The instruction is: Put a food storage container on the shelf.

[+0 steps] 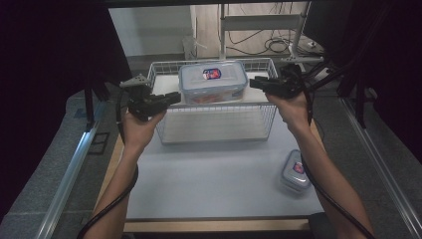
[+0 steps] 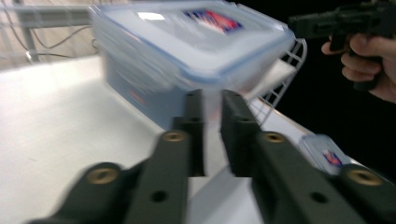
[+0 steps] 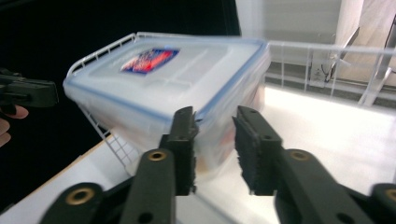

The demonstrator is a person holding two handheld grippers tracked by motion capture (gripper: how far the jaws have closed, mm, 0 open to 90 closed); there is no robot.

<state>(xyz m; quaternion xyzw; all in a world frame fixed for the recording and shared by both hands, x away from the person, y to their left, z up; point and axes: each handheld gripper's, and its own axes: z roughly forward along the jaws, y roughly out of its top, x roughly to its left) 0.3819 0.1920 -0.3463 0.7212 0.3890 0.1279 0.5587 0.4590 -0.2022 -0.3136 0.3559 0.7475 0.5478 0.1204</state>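
A small lidded container (image 1: 296,171) rests nearest the person, at about 4 o'clock on the white table (image 1: 209,174), well apart from the work; the table in front of the basket lies open and offers free room for the forearms. Beyond it stands the wire basket (image 1: 214,130), and the large lidded container (image 1: 213,81) occupies its far half, at 12 o'clock. The left gripper (image 1: 171,97) is at 10 o'clock, level with the basket's left rim, with its jaws drawn together on nothing and pointing at the near corner of the large lidded container. The right gripper (image 1: 255,83) is at 2 o'clock at the right rim, its jaws a narrow gap apart and holding nothing. The two tools flank the box from opposite sides, probably to seize it at both ends and lift it evenly. The basket's wire walls are the limiting edges: each jaw must pass above the rim. The near half of the basket floor is bare and leaves clearance there.
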